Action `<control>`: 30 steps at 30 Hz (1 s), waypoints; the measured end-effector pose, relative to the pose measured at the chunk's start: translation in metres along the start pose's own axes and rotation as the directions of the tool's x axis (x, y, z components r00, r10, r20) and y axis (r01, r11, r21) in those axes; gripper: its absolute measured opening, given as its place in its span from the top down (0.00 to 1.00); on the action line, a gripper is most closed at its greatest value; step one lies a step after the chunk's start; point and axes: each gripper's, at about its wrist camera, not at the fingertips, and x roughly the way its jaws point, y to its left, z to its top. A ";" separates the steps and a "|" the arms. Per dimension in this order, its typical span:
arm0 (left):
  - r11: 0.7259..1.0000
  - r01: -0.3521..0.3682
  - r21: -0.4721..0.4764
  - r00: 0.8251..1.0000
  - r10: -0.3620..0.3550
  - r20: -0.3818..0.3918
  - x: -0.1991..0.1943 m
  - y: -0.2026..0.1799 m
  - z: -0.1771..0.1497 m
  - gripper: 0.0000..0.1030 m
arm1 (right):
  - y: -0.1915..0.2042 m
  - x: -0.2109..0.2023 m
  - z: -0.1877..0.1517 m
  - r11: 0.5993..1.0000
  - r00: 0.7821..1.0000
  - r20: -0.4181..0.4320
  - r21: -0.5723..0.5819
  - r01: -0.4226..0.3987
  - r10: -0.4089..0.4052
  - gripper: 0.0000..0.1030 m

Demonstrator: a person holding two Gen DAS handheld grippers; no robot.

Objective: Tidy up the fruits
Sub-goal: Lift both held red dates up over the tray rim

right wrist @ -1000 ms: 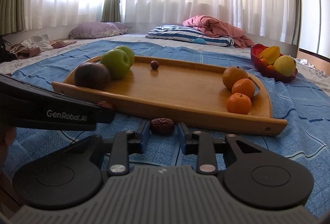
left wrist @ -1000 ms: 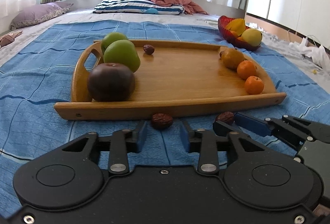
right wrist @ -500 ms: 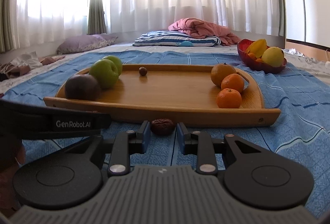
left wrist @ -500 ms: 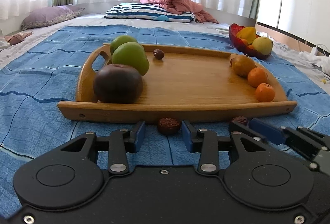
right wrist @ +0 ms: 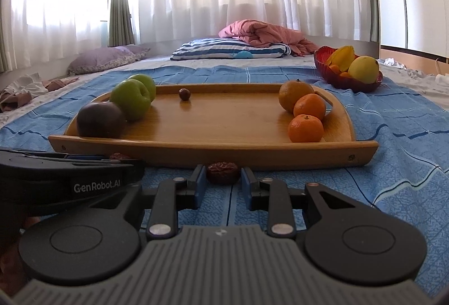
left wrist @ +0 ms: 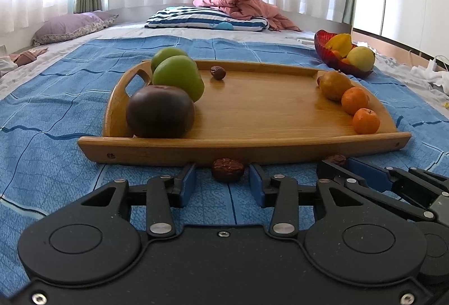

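Observation:
A wrinkled brown date point(left wrist: 227, 170) lies on the blue blanket against the front rim of the wooden tray point(left wrist: 252, 146). My left gripper point(left wrist: 221, 178) straddles it, jaws opening, with gaps on both sides. A second date point(right wrist: 223, 172) sits between the pads of my right gripper point(right wrist: 223, 178). Its pads rest against the date's ends while the jaws are opening. On the tray are two green apples point(left wrist: 179, 80), a dark round fruit point(left wrist: 160, 111), three oranges point(right wrist: 306, 128) and one date point(left wrist: 218, 72).
A red bowl point(right wrist: 350, 83) with yellow fruit stands on the bed beyond the tray's right end. Pillows and a pink quilt point(left wrist: 241, 4) lie at the far end by the curtains. The two grippers sit side by side, close together.
The right wrist view has rolled level and the left view has tilted up slightly. Both dates stay between the fingers in front of the tray.

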 end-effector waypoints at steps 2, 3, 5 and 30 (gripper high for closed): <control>1.000 -0.005 -0.002 1.000 0.005 -0.001 0.001 0.000 -0.001 0.61 | 0.001 0.001 0.000 1.000 1.000 -0.001 -0.005 0.009 -0.009 0.59; 1.000 -0.007 -0.004 1.000 0.007 -0.001 0.001 0.000 -0.001 0.61 | 0.002 0.002 0.000 1.000 1.000 -0.003 -0.005 0.012 -0.012 0.55; 1.000 -0.010 -0.007 1.000 0.010 -0.001 0.001 0.000 -0.001 0.61 | 0.001 0.004 0.001 1.000 1.000 -0.009 -0.004 0.016 -0.016 0.52; 1.000 -0.019 0.003 1.000 0.019 0.001 -0.001 -0.001 -0.001 0.75 | 0.002 0.012 0.006 1.000 0.999 -0.039 -0.018 0.003 -0.003 0.58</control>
